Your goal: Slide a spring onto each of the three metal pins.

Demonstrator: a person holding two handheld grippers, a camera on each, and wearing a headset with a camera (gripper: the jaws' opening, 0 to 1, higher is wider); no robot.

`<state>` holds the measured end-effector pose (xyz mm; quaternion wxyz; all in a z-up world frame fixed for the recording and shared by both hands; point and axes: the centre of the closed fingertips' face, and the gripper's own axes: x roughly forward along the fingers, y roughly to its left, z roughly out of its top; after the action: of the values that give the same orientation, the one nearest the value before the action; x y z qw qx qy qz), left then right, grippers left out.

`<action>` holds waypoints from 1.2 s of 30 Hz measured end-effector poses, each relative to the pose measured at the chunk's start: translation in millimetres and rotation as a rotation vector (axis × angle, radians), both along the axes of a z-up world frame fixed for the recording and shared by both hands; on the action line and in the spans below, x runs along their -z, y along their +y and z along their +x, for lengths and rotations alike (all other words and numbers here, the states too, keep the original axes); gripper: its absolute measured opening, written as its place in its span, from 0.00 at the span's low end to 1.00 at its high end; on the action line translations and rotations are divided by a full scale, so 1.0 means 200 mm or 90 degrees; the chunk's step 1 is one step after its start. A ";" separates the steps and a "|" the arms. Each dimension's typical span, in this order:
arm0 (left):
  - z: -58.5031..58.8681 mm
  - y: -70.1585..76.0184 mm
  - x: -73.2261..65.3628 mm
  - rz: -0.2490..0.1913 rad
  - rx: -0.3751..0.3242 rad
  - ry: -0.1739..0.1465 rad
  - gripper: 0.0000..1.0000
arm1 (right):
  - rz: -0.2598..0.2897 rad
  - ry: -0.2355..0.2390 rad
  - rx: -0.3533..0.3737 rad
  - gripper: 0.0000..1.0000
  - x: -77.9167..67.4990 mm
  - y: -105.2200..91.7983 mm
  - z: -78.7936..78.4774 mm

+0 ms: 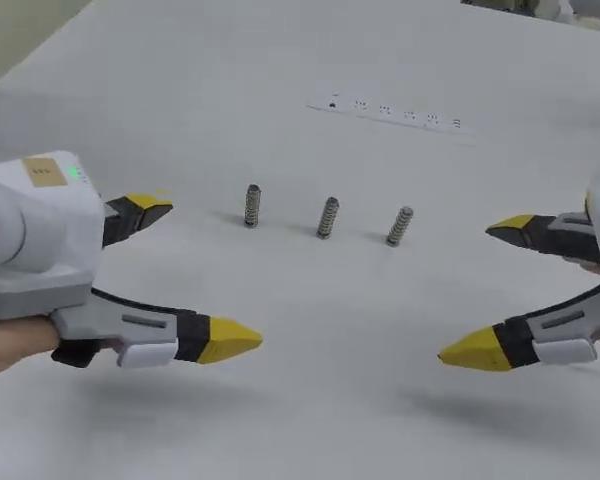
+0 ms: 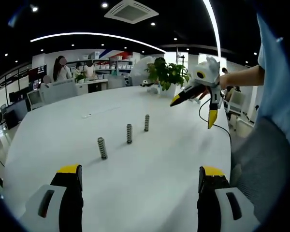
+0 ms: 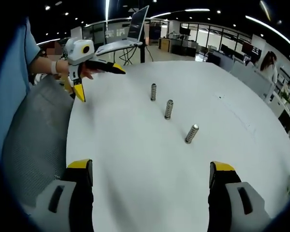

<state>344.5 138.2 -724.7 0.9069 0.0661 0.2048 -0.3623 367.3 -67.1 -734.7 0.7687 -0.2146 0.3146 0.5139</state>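
Three metal pins stand in a row on the white table, each with a spring around it: the left pin (image 1: 252, 205), the middle pin (image 1: 327, 217) and the right pin (image 1: 400, 226), which leans. They also show in the left gripper view (image 2: 102, 148) (image 2: 129, 133) (image 2: 146, 123) and the right gripper view (image 3: 153, 92) (image 3: 168, 109) (image 3: 192, 133). My left gripper (image 1: 198, 272) is open at the near left, my right gripper (image 1: 488, 293) open at the near right. Neither holds anything, and both are well apart from the pins.
A white power strip (image 1: 395, 114) lies flat behind the pins. The white table (image 1: 310, 380) stretches wide around them. In the left gripper view, a potted plant (image 2: 167, 74) stands at the table's end, with office desks beyond.
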 end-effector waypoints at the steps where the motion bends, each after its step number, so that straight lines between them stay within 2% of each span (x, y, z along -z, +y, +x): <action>1: 0.00 0.00 0.00 0.001 0.001 0.000 0.98 | 0.002 0.001 0.003 0.99 0.00 0.00 -0.01; 8: -0.04 0.02 -0.02 0.006 -0.012 0.003 0.98 | 0.044 0.009 0.069 0.98 0.00 -0.09 -0.10; 11: -0.05 0.03 0.00 0.010 -0.019 0.015 0.98 | 0.064 0.001 0.098 0.99 -0.01 -0.11 -0.11; 14: -0.06 0.03 -0.04 -0.003 -0.029 0.013 0.98 | 0.082 -0.009 0.135 0.98 -0.04 -0.13 -0.09; 17: -0.07 0.04 -0.06 -0.020 -0.042 0.023 0.98 | 0.149 -0.034 0.182 0.99 -0.13 -0.09 -0.08; 19: -0.07 0.05 -0.07 -0.012 -0.045 0.020 0.98 | 0.165 -0.023 0.203 0.99 -0.13 -0.10 -0.10; 21: -0.06 0.06 -0.07 -0.011 -0.053 0.019 0.98 | 0.160 -0.027 0.202 0.99 -0.12 -0.12 -0.14; 24: -0.06 0.06 -0.07 -0.016 -0.060 0.019 0.98 | 0.153 -0.017 0.204 0.99 -0.09 -0.14 -0.18; 29: -0.06 0.06 -0.07 -0.011 -0.061 0.014 0.98 | 0.147 -0.022 0.216 0.99 -0.10 -0.18 -0.20; 31: -0.07 0.06 -0.07 -0.013 -0.060 0.019 0.98 | 0.147 -0.027 0.223 0.99 -0.11 -0.20 -0.21; 36: -0.09 0.06 -0.09 -0.014 -0.056 0.009 0.98 | 0.142 -0.030 0.235 0.99 -0.10 -0.21 -0.24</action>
<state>327.1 150.0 -707.5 0.9210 0.0445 0.2102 -0.3249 318.3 -109.9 -714.7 0.8758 -0.0790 0.2715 0.3912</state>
